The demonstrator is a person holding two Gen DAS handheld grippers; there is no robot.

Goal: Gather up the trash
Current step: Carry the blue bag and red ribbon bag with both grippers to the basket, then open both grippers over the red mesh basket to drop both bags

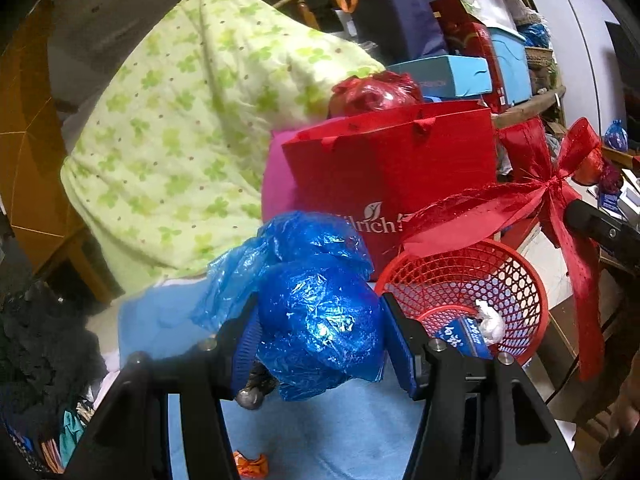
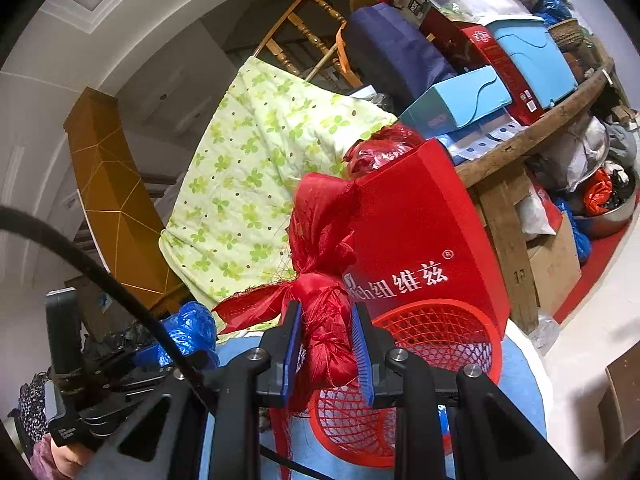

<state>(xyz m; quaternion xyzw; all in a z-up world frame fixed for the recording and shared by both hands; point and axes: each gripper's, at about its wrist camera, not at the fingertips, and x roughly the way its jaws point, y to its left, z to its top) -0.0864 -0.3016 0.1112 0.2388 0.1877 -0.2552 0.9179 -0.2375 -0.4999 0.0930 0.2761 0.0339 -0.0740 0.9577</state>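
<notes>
In the left wrist view my left gripper [image 1: 320, 340] is shut on a crumpled blue plastic bag [image 1: 316, 316], its blue pads pressing both sides. Just right of it stands a red mesh basket [image 1: 516, 276] holding a white paper wad [image 1: 490, 320] and a blue packet [image 1: 464, 338]. In the right wrist view my right gripper [image 2: 326, 354] is shut on a bunched red ribbon bow [image 2: 324, 332], held above the red mesh basket [image 2: 436, 328]. The ribbon bow [image 1: 552, 188] also trails in the left view, and the blue bag [image 2: 188, 330] shows at lower left in the right view.
A red paper gift bag [image 1: 400, 168] stands behind the basket, against a green flowered quilt [image 1: 180, 128]. Boxes and a dark cushion [image 1: 396, 12] are stacked on a wooden shelf behind. An orange wrapper [image 1: 250, 465] lies on the blue cloth [image 1: 332, 436] below.
</notes>
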